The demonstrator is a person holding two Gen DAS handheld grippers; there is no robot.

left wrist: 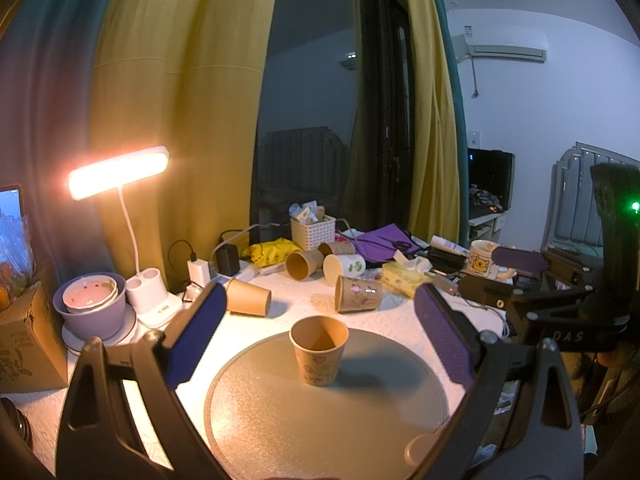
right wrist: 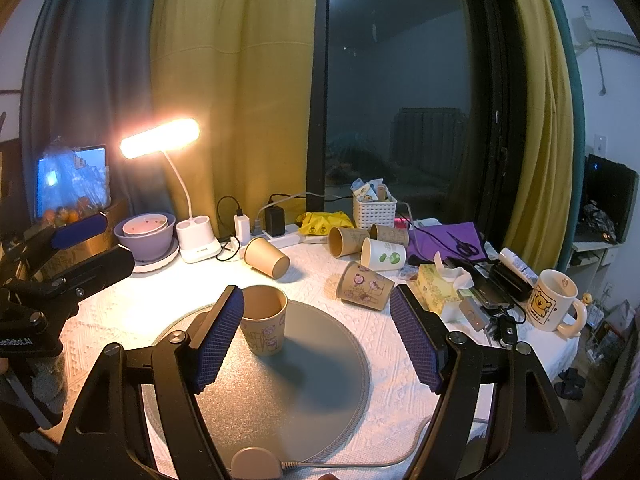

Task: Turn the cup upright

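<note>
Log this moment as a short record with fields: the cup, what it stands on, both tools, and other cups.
cup: patterned paper cup, upright, mouth up
support: round grey mat on the white tablecloth
left tool: open, cup between the fingers' lines, not touched
right tool: open, holds nothing
other cups: five paper cups on their sides behind the mat, such as the plain brown one

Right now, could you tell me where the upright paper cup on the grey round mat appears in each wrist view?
Left wrist: upright paper cup at centre, between the open fingers.
Right wrist: cup left of centre, beside the left finger.
Shared landmark: lit desk lamp.
</note>
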